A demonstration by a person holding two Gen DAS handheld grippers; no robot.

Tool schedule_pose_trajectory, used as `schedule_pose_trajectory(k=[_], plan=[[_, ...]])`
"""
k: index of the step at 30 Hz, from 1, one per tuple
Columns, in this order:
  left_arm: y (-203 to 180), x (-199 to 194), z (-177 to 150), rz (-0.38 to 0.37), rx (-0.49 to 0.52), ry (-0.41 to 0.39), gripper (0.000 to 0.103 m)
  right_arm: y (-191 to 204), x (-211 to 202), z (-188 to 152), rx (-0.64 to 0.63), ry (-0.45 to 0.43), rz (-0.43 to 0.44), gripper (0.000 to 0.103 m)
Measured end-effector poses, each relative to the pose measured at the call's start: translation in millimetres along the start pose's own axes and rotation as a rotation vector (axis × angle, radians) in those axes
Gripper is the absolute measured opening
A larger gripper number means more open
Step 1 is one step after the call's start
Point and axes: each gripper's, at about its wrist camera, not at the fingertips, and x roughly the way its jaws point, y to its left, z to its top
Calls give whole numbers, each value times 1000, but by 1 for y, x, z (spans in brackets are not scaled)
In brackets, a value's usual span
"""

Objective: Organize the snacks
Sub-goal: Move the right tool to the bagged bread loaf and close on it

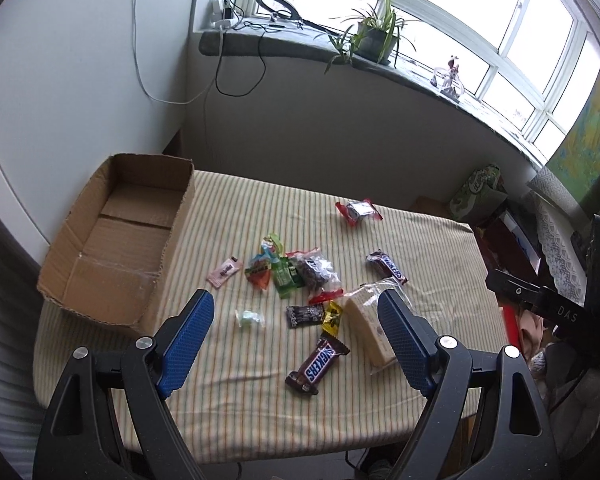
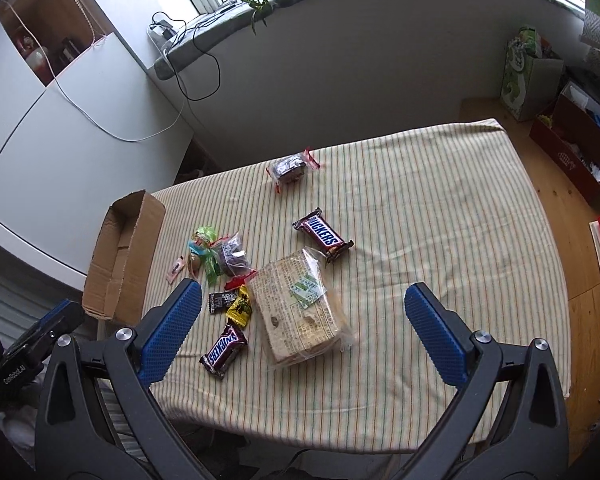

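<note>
Cardboard box (image 1: 112, 236) hugs the table's (image 2: 440, 208) left edge (snacks (image 1: 296, 276) mid-table).

Both handheld grippers look alike. The left gripper (image 1: 296, 304) has black plastic linkage arms with triangular cut-outs, round silver pivot screws, and blue finger pads (image 1: 188, 340) textured with fine dots. The right gripper (image 2: 302, 296) carries identical blue pads (image 2: 168, 328).

Two brown Snickers bars, near (image 1: 317, 367) and far (image 1: 387, 267). One open brown cardboard box (image 1: 112, 236); one clear-wrapped tan wafer block (image 2: 300, 308). One red-edged clear packet of dark sweets (image 1: 358, 211).
</note>
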Motion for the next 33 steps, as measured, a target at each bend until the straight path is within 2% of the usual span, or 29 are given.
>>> schedule_pose_trajectory(k=[6,13,16,23,28,33], plan=[[-20,35,-4,-42,16,127,82,-24,36,5,39,118,96,103],[-52,72,-13,-88,49,217,79,-41,72,5,33,223,149,100],[-62,90,-19,-113,46,266,74,-50,86,5,47,259,163,98],[-68,134,-37,-168,-24,387,69,-56,115,4,18,332,198,90],[-64,154,-43,-198,-93,432,65,-50,132,2,-12,371,225,89],[-64,165,-46,-202,-102,458,59,-43,145,1,-38,405,255,81]])
